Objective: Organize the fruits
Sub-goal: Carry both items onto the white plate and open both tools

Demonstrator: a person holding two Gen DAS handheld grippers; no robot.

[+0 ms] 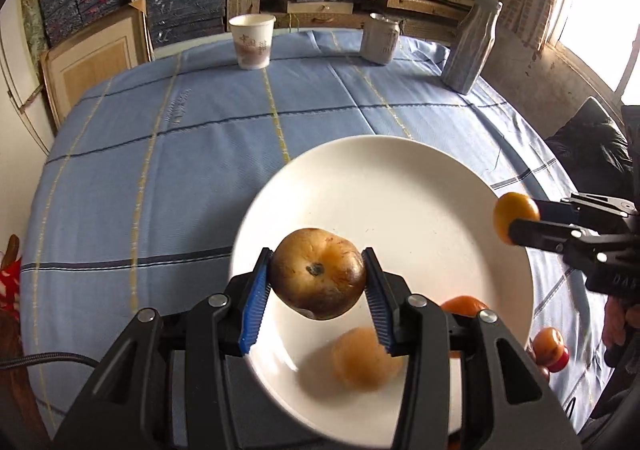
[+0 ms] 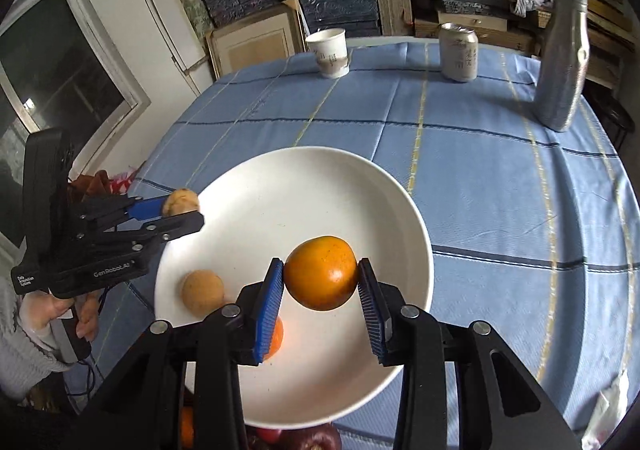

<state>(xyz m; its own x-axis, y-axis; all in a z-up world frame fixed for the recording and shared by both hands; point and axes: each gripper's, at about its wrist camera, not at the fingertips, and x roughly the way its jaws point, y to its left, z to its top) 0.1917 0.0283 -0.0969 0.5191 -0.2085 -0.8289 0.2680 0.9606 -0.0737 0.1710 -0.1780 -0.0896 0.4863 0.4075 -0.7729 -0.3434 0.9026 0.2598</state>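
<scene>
Over blue checked cloth, left gripper (image 1: 318,282) clamps a brown fruit (image 1: 318,274), right gripper (image 2: 322,284) an orange fruit (image 2: 321,278); dropped together above the plate (image 2: 320,178), they could roll off.

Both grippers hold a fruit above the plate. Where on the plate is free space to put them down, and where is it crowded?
Free: the plate's far half, toward the paper cup and can. Crowded: the near part, where a tan fruit and an orange one lie, and more fruit sits just off the near rim.
</scene>
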